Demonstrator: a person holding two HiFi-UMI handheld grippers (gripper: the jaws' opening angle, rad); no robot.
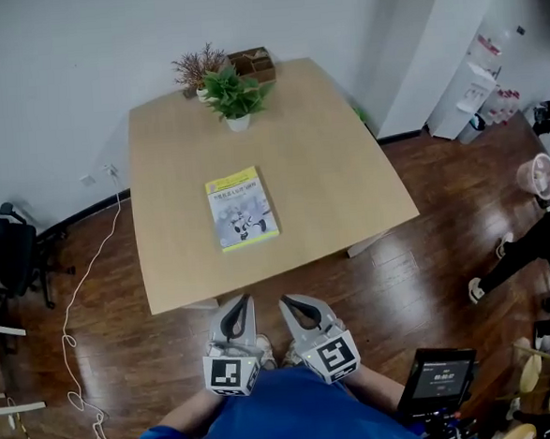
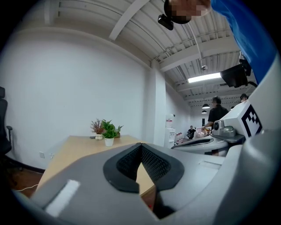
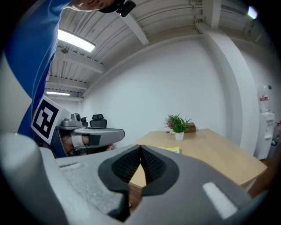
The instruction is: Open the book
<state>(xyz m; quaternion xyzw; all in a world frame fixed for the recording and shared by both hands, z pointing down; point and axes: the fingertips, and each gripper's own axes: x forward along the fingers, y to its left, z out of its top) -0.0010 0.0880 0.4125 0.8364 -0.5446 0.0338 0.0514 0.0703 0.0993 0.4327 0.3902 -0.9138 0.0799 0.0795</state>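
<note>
1. Two grippers are held side by side just off the near edge of the table [image 1: 347, 176], over the wooden floor [image 1: 420, 279]. The left gripper [image 1: 240, 303] has its jaws pressed together at the tips with nothing between them. The right gripper [image 1: 292, 303] is likewise closed and empty.
2. Beyond both grippers, and touched by neither, the book [image 1: 241, 208] lies closed and flat on the table. Its yellow-edged cover faces up, around mid-table and slightly left.
3. At the far edge stands a green potted plant [image 1: 235, 96] in a white pot. A reddish dried plant [image 1: 199, 67] is just behind it on the left and a brown wooden box [image 1: 253, 63] on the right.
4. Left of the table a white cable [image 1: 85, 295] trails over the floor, near a black office chair [image 1: 5, 250]; a dark screen [image 1: 436, 377] sits at the near right
</note>
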